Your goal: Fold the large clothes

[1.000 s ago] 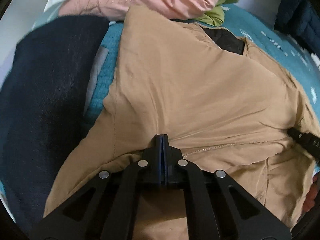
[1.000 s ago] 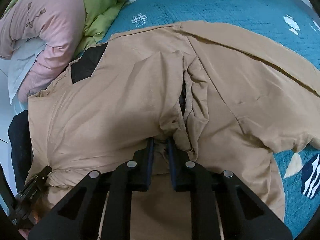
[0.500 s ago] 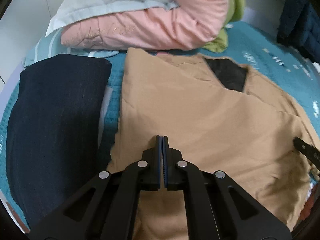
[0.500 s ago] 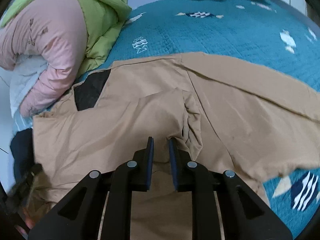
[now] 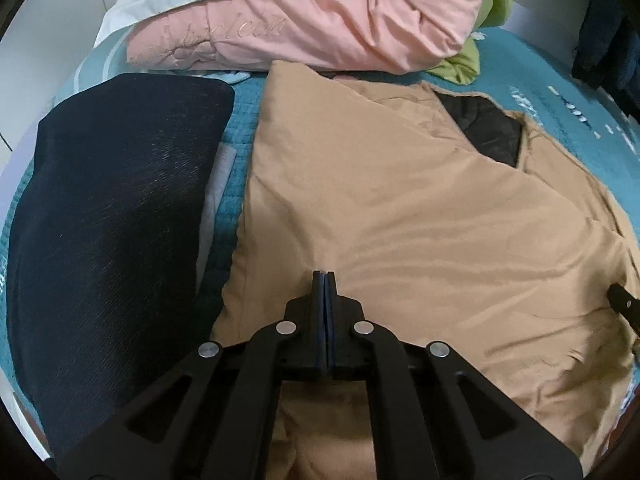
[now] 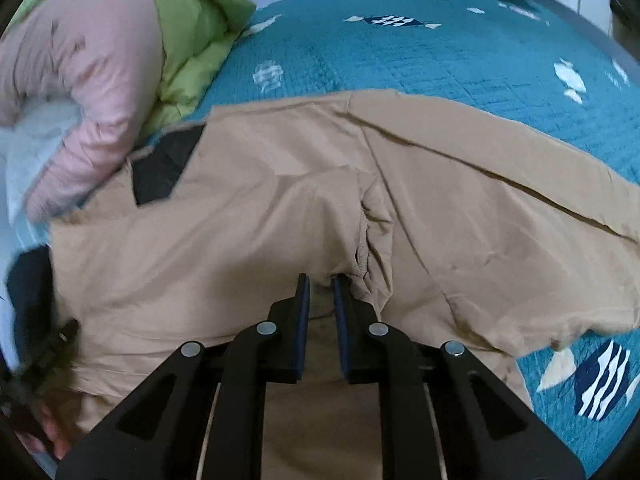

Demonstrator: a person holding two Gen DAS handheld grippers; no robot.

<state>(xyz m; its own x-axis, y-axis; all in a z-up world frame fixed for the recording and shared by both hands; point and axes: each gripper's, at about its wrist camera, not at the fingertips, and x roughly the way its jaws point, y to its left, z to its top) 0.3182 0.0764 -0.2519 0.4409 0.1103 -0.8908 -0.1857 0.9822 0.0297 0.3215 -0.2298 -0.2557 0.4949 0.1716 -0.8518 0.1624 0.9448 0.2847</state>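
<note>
My tan jacket point(image 5: 420, 216) lies spread on the bed point(image 6: 420, 56), long axis running left to right across both views. My left hand-held gripper point(image 5: 324, 276) is pressed closed, holding nothing I can see. My right hand-held gripper point(image 6: 319, 280) is slightly parted above the bunched cuff point(image 6: 370, 240), just ahead and nearest.

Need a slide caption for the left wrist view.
Left gripper, shut, over a tan jacket beside dark folded clothes.

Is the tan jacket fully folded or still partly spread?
Partly spread: the tan jacket has one side folded over, black lining exposed, one sleeve lying outstretched.
</note>
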